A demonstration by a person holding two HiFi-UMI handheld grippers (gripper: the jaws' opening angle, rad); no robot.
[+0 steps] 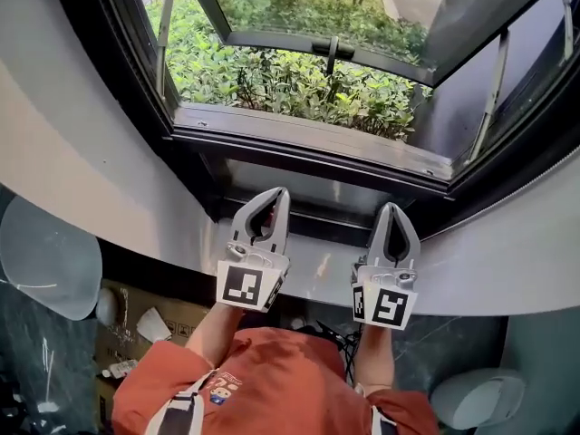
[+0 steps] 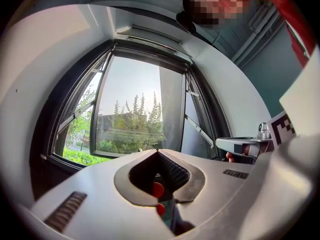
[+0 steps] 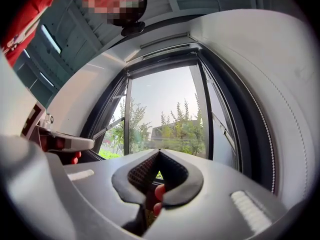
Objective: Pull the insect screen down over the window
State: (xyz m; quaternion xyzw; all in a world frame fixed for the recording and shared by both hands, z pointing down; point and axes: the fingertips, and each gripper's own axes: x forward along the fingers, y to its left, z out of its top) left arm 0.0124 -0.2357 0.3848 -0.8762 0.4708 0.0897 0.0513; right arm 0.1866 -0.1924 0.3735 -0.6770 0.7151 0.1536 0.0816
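Observation:
The dark-framed window (image 1: 308,143) stands open, its glass sash (image 1: 317,12) swung outward over green shrubs. In the left gripper view a dark bar (image 2: 150,48) runs along the top of the frame, and the opening below it is uncovered. The right gripper view shows the same top bar (image 3: 162,60). My left gripper (image 1: 278,194) and right gripper (image 1: 393,208) are side by side over the white sill (image 1: 507,261), pointing at the window. Both are shut with nothing between their pads, as the left gripper (image 2: 159,151) and right gripper (image 3: 159,152) show in their own views.
Side stays (image 2: 75,115) hold the sash out. Grey curved wall flanks the frame on both sides. On the floor below are a cardboard box (image 1: 136,320) and pale round objects at the left (image 1: 50,256) and lower right (image 1: 476,397).

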